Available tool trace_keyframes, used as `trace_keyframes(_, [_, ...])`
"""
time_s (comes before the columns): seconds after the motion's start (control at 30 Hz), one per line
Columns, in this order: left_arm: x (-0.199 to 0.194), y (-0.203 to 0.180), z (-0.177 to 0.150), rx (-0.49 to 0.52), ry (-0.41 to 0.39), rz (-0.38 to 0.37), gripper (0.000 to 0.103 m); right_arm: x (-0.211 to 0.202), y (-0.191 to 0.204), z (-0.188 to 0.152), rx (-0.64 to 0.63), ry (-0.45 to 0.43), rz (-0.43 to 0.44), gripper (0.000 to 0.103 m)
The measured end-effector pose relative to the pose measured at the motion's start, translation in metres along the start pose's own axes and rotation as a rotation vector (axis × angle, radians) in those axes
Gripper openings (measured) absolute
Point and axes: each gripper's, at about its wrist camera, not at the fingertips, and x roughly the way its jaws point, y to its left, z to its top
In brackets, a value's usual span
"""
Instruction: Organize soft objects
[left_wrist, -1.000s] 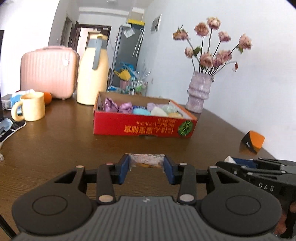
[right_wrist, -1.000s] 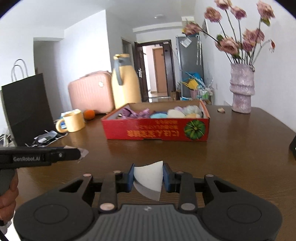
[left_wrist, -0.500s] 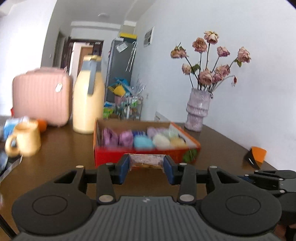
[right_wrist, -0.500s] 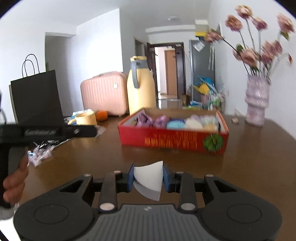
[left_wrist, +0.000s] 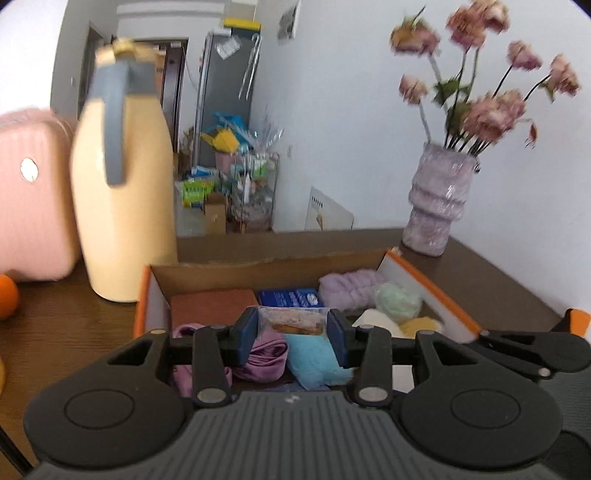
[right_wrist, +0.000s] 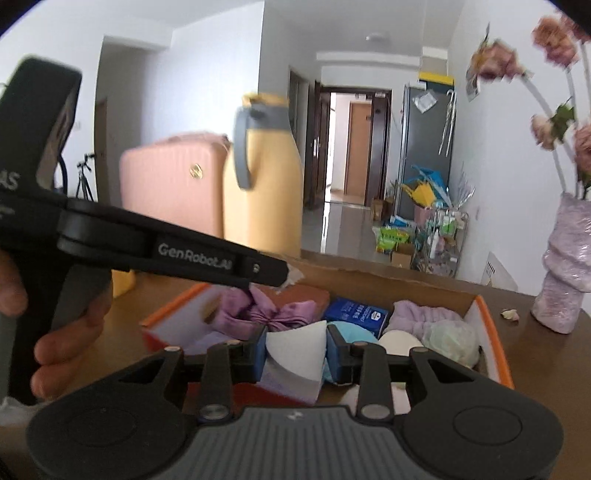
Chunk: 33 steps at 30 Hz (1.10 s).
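An orange-rimmed cardboard box (left_wrist: 258, 262) holds soft things: a purple cloth (left_wrist: 264, 354), a light blue towel (left_wrist: 314, 362), a lilac fluffy roll (left_wrist: 351, 288) and a pale green puff (left_wrist: 397, 301). My left gripper (left_wrist: 292, 332) hangs over the box, shut on a clear-wrapped snack packet (left_wrist: 290, 320). The right wrist view shows the left gripper (right_wrist: 284, 274) from the side, above the box's left half. My right gripper (right_wrist: 297, 354) is over the near side of the box (right_wrist: 495, 332). A white folded piece (right_wrist: 295, 339) sits between its pads as the jaws are opening slightly.
A cream jug (left_wrist: 125, 206) and a pink suitcase (left_wrist: 29, 199) stand behind the box on the left, an orange (left_wrist: 7, 299) beside them. A lilac vase (left_wrist: 439, 206) of dried flowers stands at the back right. A hand (right_wrist: 62, 343) grips the left gripper's handle.
Both grippers have travelled forward across the table with their loads, from well in front of the box to over it. The box and jug now loom much larger.
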Motion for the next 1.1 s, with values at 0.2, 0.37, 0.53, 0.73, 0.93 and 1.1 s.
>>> trace_keyframes(0.2, [0.037,0.015,-0.012,-0.032,0.050,-0.019,0.079,0.047,-0.014,-0.013,-0.004,0.059,-0.029,0.059])
trace_keyframes(0.37, [0.043,0.023,-0.013,-0.075,0.077,-0.023,0.080,0.048,-0.020,-0.017,0.023,0.067,-0.012,0.061])
trace_keyframes(0.53, [0.023,0.023,-0.004,-0.081,0.041,0.004,0.080,0.039,-0.019,-0.008,0.019,0.044,-0.028,0.061])
trace_keyframes(0.73, [-0.047,0.018,0.014,-0.027,-0.021,0.071,0.080,-0.014,-0.033,0.022,0.029,-0.005,-0.079,0.069])
trace_keyframes(0.93, [-0.121,-0.003,0.006,0.015,-0.088,0.165,0.087,-0.087,-0.054,0.040,0.062,-0.075,-0.163,0.075])
trace_keyframes(1.1, [-0.170,-0.025,-0.036,0.010,-0.259,0.223,0.103,-0.136,-0.061,0.020,0.161,-0.185,-0.174,0.093])
